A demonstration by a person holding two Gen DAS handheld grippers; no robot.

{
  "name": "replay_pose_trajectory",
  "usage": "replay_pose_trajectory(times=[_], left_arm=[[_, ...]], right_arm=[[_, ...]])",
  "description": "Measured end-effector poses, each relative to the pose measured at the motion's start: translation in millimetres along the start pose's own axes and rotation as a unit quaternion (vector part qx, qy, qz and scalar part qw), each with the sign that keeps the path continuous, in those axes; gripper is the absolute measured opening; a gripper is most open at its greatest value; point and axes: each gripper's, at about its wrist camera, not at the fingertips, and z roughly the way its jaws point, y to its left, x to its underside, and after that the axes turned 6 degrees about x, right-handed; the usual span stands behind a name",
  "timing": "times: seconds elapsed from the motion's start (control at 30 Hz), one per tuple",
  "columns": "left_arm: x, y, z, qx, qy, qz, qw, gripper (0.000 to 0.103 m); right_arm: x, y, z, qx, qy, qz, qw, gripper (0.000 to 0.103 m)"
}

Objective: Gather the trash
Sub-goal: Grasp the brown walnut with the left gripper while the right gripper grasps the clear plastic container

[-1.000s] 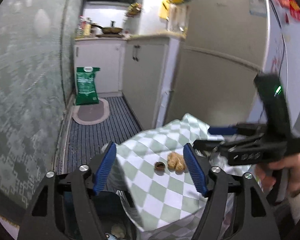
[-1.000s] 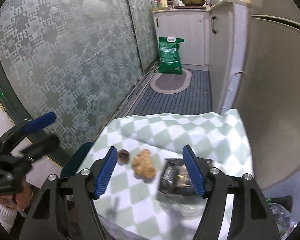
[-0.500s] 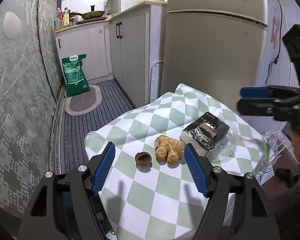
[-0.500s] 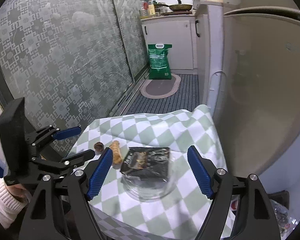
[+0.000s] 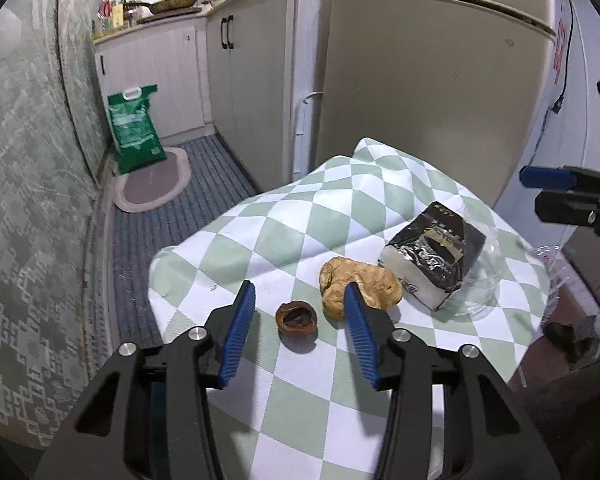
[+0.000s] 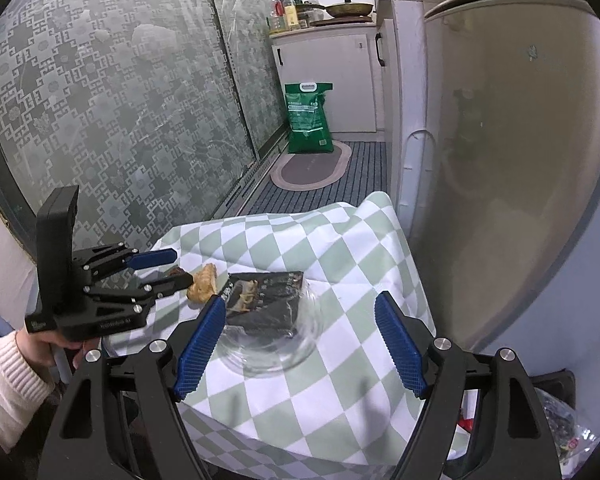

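A brown nutshell half (image 5: pixel 296 317) lies on the green-and-white checked tablecloth (image 5: pixel 340 208). My left gripper (image 5: pixel 298 296) is low over it with its jaws closing; the shell sits between the blue pads (image 5: pixel 240 320), which are clear of it. A knobbly piece of ginger (image 5: pixel 360 284) lies just right of the shell. Beyond that, a black packet (image 6: pixel 264 300) rests in a clear dish (image 6: pixel 300 344). My right gripper (image 6: pixel 300 302) hangs open above dish and packet, holding nothing. The right wrist view also shows the left gripper (image 6: pixel 180 267) beside the ginger (image 6: pixel 202 286).
A fridge (image 5: pixel 420 100) stands close behind the table, with white cabinets (image 5: pixel 252 80) beside it. A patterned glass door (image 6: pixel 120 120) runs along the left. A green sack (image 6: pixel 308 120) and an oval mat (image 6: pixel 312 166) sit on the floor. A clear bag of rubbish (image 6: pixel 560 432) lies low right.
My left gripper has come down and forward over the shell, and its jaws have narrowed. My right gripper has shifted from beside the ginger to over the packet and dish.
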Motion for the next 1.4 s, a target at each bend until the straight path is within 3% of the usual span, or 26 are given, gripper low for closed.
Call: replay_pose_trajectory(times=[0.13,0.23,0.43,0.5,0.57,0.83,1.4], left_arm=[[1.9,1.9,0.3,0.033,0.004,0.002,0.9994,0.039],[3.9,-0.5,1.2,0.048,0.01,0.009,0.9988,0.039],[6.2,-2.7,1.8,0.054,0.011,0.016,0.9984,0.035],[7.1,-2.2,1.9,0.055,0.013,0.017,0.9982,0.032],[8.9,-2.8,2.7,0.052,0.015,0.022,0.9983,0.022],[10.0,-5.4,-3.2,0.059,0.011,0.025,0.9979,0.021],[-1.3,-0.1,-52.8,0.076,-0.053,-0.004,0.9956,0.021]], right_arm=[[4.4,-0.8,1.2,0.0,0.003,-0.014,1.0,0.078],[8.8,2.4,4.3,-0.006,0.004,-0.039,0.999,0.082],[18.9,22.7,8.5,-0.019,-0.015,-0.116,0.993,0.088],[21.3,28.8,9.5,-0.027,-0.015,-0.132,0.991,0.089],[23.3,34.0,10.0,-0.028,-0.017,-0.145,0.989,0.09],[29.3,43.0,18.3,-0.023,-0.021,-0.176,0.984,0.091],[27.8,56.4,58.2,0.016,-0.012,-0.208,0.978,0.091]])
